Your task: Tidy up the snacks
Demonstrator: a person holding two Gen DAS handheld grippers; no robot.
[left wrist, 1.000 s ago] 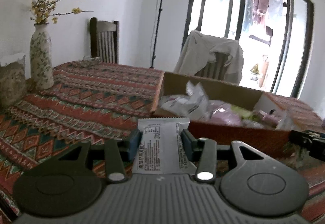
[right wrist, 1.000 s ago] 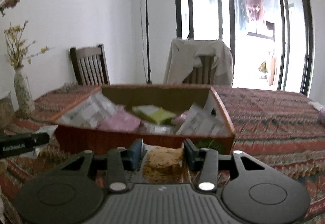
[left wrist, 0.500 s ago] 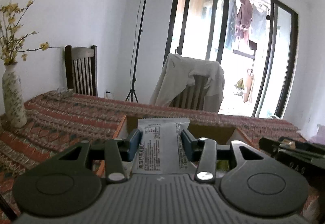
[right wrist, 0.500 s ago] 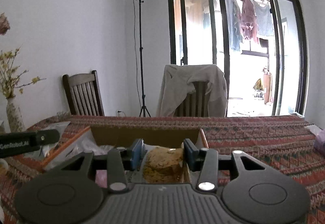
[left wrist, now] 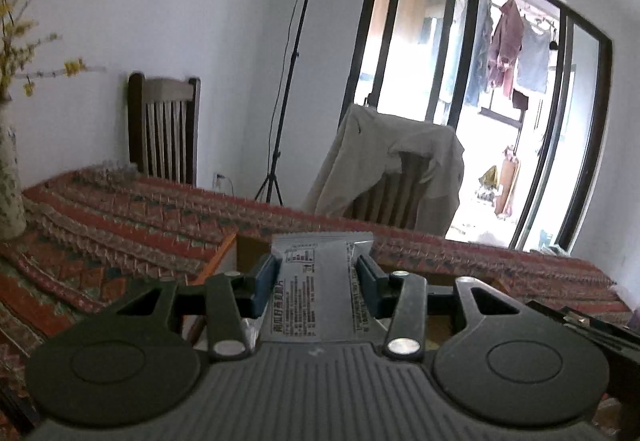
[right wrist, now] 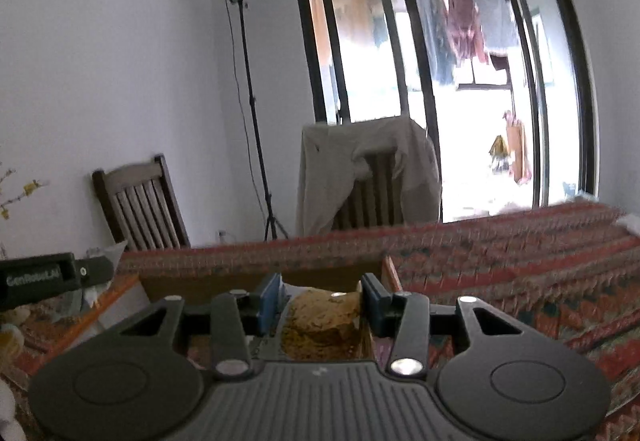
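White snack packet (left wrist: 320, 293) clamped between left claw (left wrist: 322, 277) pads.

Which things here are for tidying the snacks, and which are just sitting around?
For the job:
- white snack packet, held in the left gripper
- brown snack in clear wrap, held in the right gripper
- cardboard box on the table

Just there:
- vase with yellow flowers
- wooden chair
- jacket over another chair
- lamp stand
- patterned tablecloth

White lettering reading "GenRobot.AI" is being shown on the black left gripper (right wrist: 44, 278); small print on the silver foil snack packet (left wrist: 320, 289) is too blurred to be read.
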